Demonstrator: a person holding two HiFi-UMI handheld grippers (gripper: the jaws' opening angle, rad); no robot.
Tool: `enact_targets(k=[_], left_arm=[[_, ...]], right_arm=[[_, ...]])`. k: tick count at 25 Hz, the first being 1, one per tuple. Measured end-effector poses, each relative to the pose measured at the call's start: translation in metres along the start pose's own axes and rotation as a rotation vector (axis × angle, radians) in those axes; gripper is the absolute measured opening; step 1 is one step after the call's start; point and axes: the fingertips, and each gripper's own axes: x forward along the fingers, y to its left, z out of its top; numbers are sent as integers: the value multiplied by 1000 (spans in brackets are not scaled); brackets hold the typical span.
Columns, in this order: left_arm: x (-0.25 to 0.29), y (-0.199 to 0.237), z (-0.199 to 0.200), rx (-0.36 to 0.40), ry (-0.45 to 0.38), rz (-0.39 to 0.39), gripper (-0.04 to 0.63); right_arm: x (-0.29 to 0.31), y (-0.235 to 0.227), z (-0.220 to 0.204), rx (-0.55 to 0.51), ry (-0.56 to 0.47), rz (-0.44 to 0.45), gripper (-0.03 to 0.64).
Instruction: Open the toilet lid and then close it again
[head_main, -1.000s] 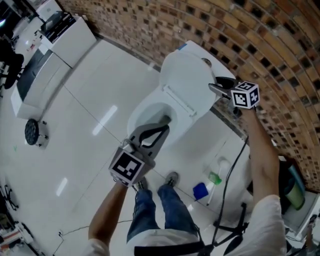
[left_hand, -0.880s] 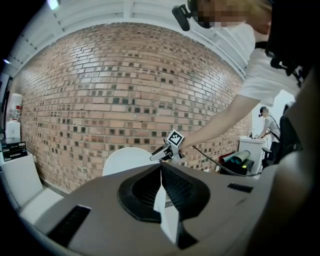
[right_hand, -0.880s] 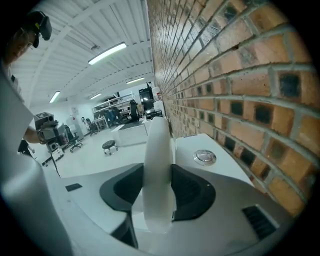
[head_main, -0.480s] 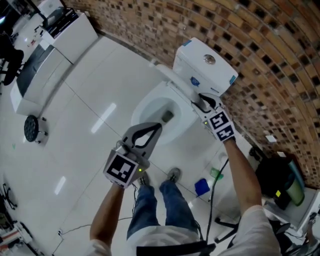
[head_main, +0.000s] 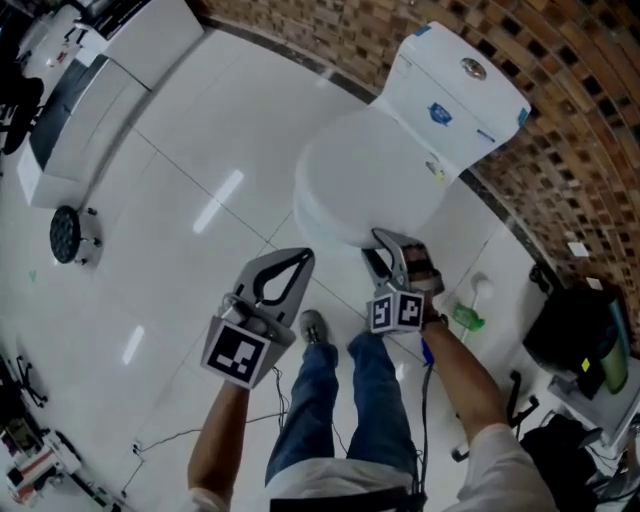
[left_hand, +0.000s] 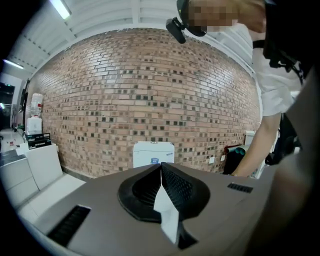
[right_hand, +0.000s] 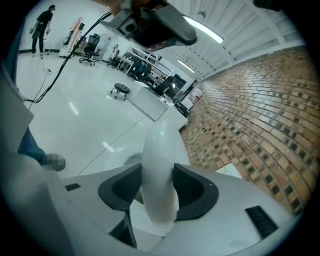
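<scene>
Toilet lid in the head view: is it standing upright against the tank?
No, the toilet lid lies lowered, clear of the tank, with the right gripper clamped on its front edge.

The toilet lid looks like smooth, glossy white plastic, and the floor is shiny pale tile that mirrors the lights. The wall is rough, matt brick; the person's jeans are blue denim cloth.

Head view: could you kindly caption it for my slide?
Right gripper, jaws just eased wider, grips the front edge of the lowered toilet lid; left gripper waits shut.
</scene>
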Motion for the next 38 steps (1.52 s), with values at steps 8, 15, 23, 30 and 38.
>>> enact_targets(k=[8, 15, 23, 30, 38], left_arm=[[-26, 20, -67, -57, 0, 21, -5], [-43, 28, -86, -84, 24, 16, -5], [-50, 23, -16, -19, -6, -20, -5], [-73, -17, 87, 1, -67, -81, -5], [-83, -76, 144, 15, -97, -217, -5]], right_arm=[[71, 128, -38, 64, 130, 142, 0], [61, 120, -31, 185, 134, 130, 0], [-49, -11, 56, 492, -90, 6, 0], [-195, -115, 131, 732, -322, 22, 0], [-288, -149, 138, 869, -360, -103, 0]])
